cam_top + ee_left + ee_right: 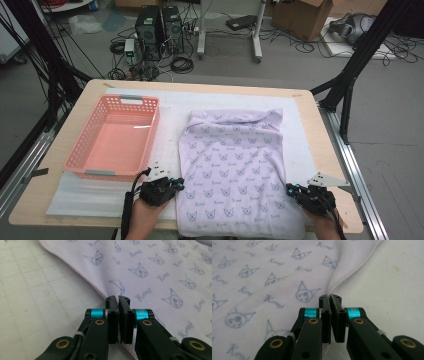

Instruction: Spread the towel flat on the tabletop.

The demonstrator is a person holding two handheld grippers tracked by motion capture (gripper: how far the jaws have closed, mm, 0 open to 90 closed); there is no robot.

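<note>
On the padded table (125,197), the left gripper (176,184) and right gripper (292,189) each pinched a side hem of the lilac printed cloth (235,165), whose long axis ran away from the person beside the pink basket (150,132).

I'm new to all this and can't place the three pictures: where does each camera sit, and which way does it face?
High view: above the person's side, looking forward and down on the wooden table; both forearms enter below.
Left gripper view: rides the left gripper, facing along its shut jaws.
Right gripper view: rides the right gripper, likewise, jaws shut.
Shared: the lilac cat-print cloth, pinched at opposite hems.
</note>
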